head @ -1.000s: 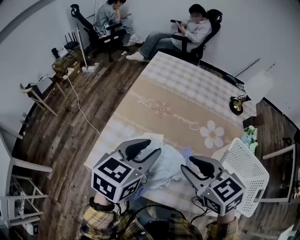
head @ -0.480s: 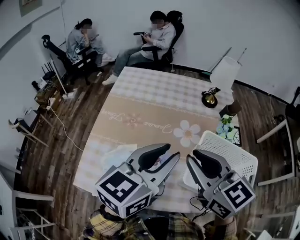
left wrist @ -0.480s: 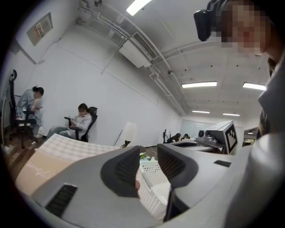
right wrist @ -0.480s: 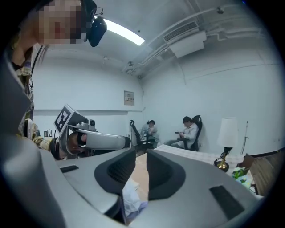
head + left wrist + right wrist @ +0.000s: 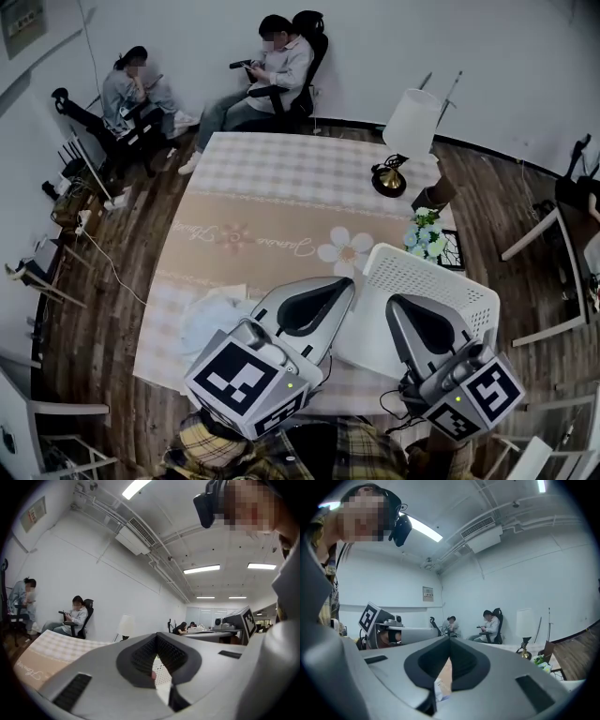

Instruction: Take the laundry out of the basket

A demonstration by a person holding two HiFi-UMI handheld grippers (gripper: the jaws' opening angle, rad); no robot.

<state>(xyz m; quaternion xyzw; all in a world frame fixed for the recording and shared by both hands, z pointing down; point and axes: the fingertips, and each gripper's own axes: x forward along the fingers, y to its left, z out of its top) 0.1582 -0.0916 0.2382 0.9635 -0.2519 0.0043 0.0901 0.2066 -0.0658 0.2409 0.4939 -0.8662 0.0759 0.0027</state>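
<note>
Head view, looking steeply down on a table (image 5: 281,202) covered with a beige and checked cloth printed with flowers.

The two hand-held grippers fill the lower part of the frame. The left gripper (image 5: 345,284) is seen at lower centre, raised above the table's near edge. In the left gripper view its jaws (image 5: 156,636) are shown pressed together at the tips, with nothing gripped between them. Only a strip of perforated white plastic is glimpsed through the hollow behind the tips.

The right gripper (image 5: 394,302) is seen at lower right, held over the basket. In the right gripper view its jaws (image 5: 450,640) are likewise shown fully closed and empty.

The white perforated laundry basket (image 5: 441,281) is placed at the table's near right corner, right of centre in the frame and partly covered by both grippers.

The laundry (image 5: 214,314), a pale crumpled bundle, is seen lying on the cloth at lower left, outside the basket. It sits just left of the left gripper and is not touched by either gripper.

A lamp with a white shade (image 5: 411,122) is stood at the table's far right corner, and a small bunch of flowers (image 5: 424,240) just beyond the basket.

Two seated people (image 5: 274,64) (image 5: 127,89) are visible at upper left, against the white wall.
</note>
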